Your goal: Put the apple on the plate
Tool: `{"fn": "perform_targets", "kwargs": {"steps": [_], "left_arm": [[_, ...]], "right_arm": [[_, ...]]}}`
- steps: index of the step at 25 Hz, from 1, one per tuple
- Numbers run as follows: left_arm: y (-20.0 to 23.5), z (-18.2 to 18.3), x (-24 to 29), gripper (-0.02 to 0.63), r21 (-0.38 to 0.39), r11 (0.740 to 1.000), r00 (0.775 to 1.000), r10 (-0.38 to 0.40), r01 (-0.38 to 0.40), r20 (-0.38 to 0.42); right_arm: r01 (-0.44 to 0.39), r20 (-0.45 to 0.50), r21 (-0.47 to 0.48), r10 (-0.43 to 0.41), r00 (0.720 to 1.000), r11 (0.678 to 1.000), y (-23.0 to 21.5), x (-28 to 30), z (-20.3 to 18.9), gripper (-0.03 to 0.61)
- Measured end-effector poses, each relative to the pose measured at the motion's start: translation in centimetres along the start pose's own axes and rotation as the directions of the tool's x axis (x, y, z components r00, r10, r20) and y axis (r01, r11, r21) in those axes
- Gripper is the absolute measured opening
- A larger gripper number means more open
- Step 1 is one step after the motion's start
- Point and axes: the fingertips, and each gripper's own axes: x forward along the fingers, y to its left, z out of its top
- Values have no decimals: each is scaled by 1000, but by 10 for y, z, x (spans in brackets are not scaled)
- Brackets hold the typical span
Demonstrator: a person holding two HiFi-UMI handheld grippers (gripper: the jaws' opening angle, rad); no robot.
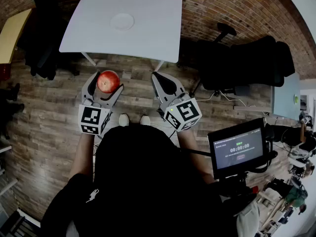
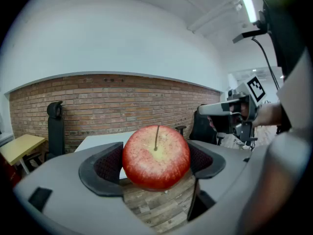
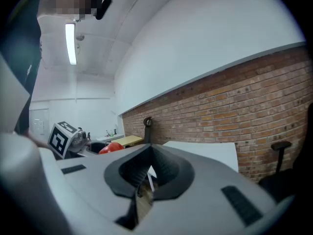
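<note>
left claw (image 2: pixel 155 164) clamped on the red apple (image 1: pixel 108 81), pads on both sides. the apple hangs over the wood floor (image 1: pixel 44 112), short of the white tabletop's (image 1: pixel 153 33) near edge. plate (image 1: pixel 122 21) sits mid-tabletop, well apart from the apple. right claw (image 3: pixel 148 174) jaws together, empty, beside the left. black office chairs (image 1: pixel 242 63) right of the tabletop, a dark chair (image 1: pixel 44 53) at its left corner, small monitor (image 1: pixel 238 149) at the person's right.
</note>
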Motion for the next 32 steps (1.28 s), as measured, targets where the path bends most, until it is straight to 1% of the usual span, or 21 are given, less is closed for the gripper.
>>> {"fn": "perform_targets", "kwargs": {"steps": [2,4,9,11,15,21,25,30,32], "left_arm": [[2,1,1,407,-2,1000,1000,-5,5,-12],[4,5,3,407,1,1000,1000,-8,8,-2],[7,6,8,407,3,1000,1000,-23,23,-10],[8,3,5,407,6,1000,1000,-26,26,4],[14,-11,-6,407,-5,999,999,-34,34,11],[29,-7,-8,407,-15,999,999,-33,33,17],[33,-4,-7,407,-14,999,999,-41,42,33],[40,-4,-7,407,-17,998,998,-56,57,18],[45,-1,-7,407,-19,998,998,-60,60,26]], "right_arm": [[0,0,-5,0,1000,1000,0,1,1,3],[2,-3,-13,-2,1000,1000,0,3,2,3],[31,-15,-19,-32,999,999,-6,4,1,3],[36,-18,-20,-36,999,999,-1,4,-3,3],[31,-9,8,-31,999,999,14,6,-10,5],[45,13,32,-46,999,998,14,13,-2,5],[52,2,46,-52,999,998,15,15,-2,5],[64,-11,44,-63,998,997,18,21,3,5],[66,-17,44,-65,998,997,20,24,4,5]]}}
